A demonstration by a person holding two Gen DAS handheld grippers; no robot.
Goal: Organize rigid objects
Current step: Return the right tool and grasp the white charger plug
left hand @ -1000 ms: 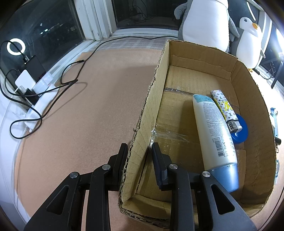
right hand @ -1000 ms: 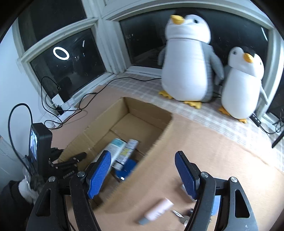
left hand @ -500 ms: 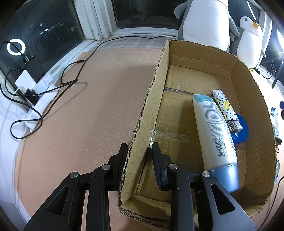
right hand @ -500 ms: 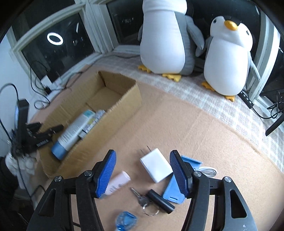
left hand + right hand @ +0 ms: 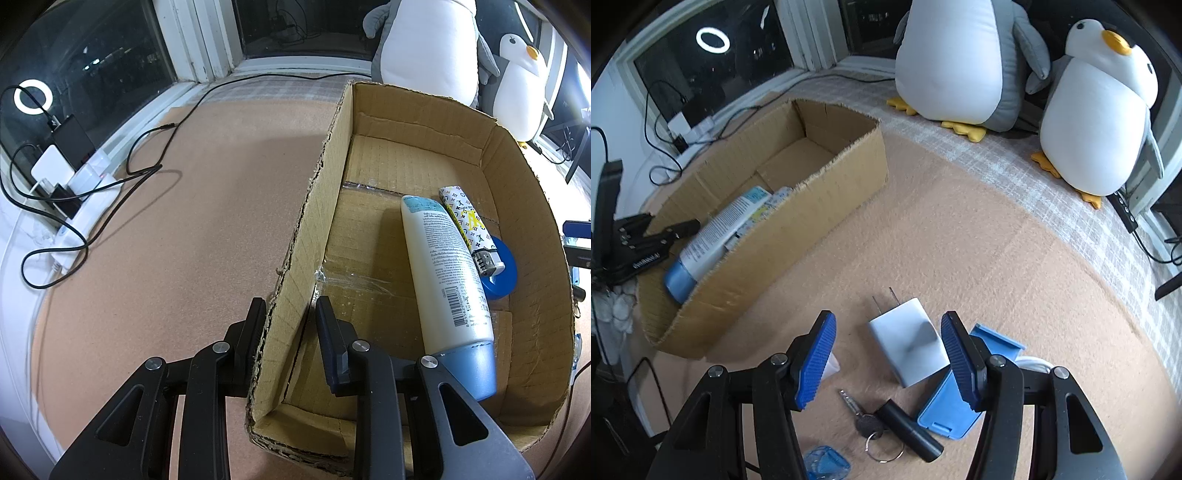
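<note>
My left gripper (image 5: pixel 290 325) is shut on the near left wall of the open cardboard box (image 5: pixel 314 206). In the box lie a white lotion bottle (image 5: pixel 447 273) with a blue cap, a patterned lighter (image 5: pixel 469 229) and a blue disc (image 5: pixel 500 273). My right gripper (image 5: pixel 888 358) hangs over the beige mat to the right of the box (image 5: pixel 798 229). Its jaws are closing around a white plug charger (image 5: pixel 908 343), and the blue pads (image 5: pixel 816 362) stand clear of it. A blue stand (image 5: pixel 960 398), a key (image 5: pixel 864 421) on a black cylinder (image 5: pixel 908 428) and a pale tube (image 5: pixel 833 363) lie close by.
Two penguin plush toys (image 5: pixel 960 62) (image 5: pixel 1097 122) stand on the checked cloth beyond the mat. A power strip with plugs (image 5: pixel 74 177) and black cables (image 5: pixel 147 162) runs along the window at the left. A small clear blue item (image 5: pixel 825 461) lies at the near edge.
My right gripper has swung from over the box and sunk toward the white charger, with its jaws narrowing. The left gripper and the box have not moved.
</note>
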